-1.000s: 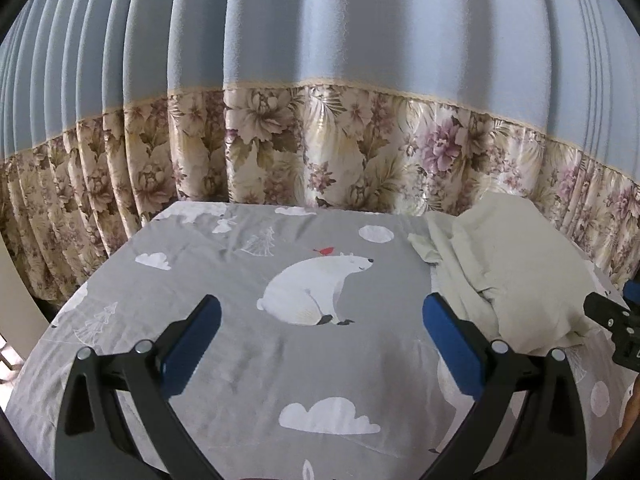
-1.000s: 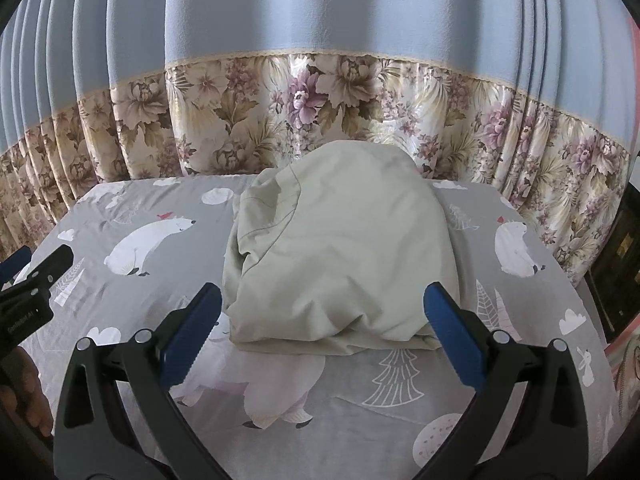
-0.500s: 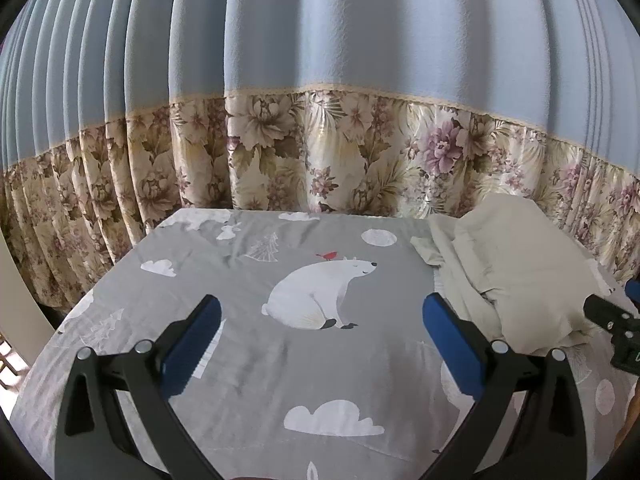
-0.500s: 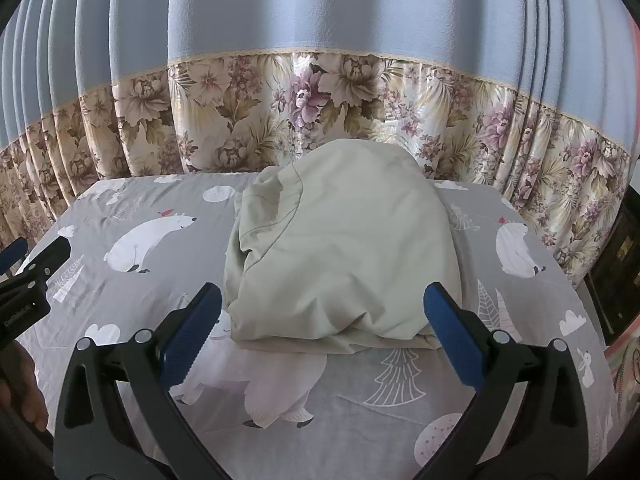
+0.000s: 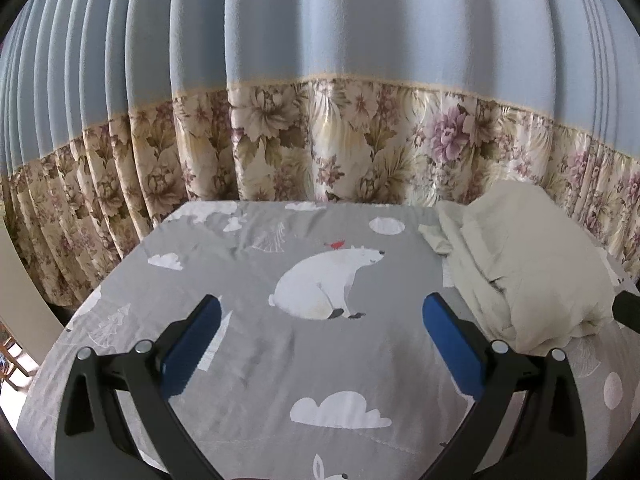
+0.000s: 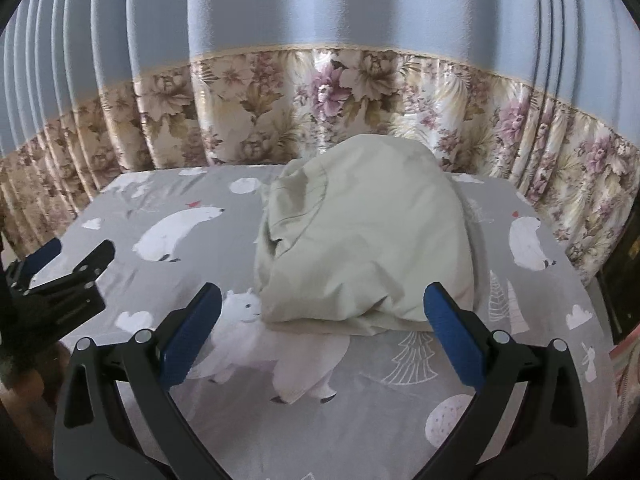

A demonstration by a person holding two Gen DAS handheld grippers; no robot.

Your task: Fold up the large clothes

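Observation:
A pale beige garment (image 6: 364, 240) lies in a loosely folded heap on the grey bear-print sheet (image 6: 200, 280), right of centre. My right gripper (image 6: 322, 300) hovers open just in front of its near edge, nothing between the blue pads. In the left wrist view the same garment (image 5: 532, 264) sits at the right, and my left gripper (image 5: 320, 312) is open above bare sheet (image 5: 280, 368), well left of the cloth. The left gripper (image 6: 68, 256) also shows at the left edge of the right wrist view.
A curtain (image 5: 320, 80), blue above with a floral band below, hangs right behind the covered surface. The sheet's edges drop off at left (image 5: 60, 344) and right (image 6: 588, 280). Dark furniture (image 6: 624, 272) stands at the far right.
Both cameras have drawn slightly back and up. In the right wrist view the left gripper has risen and come further into the frame. The garment has not moved.

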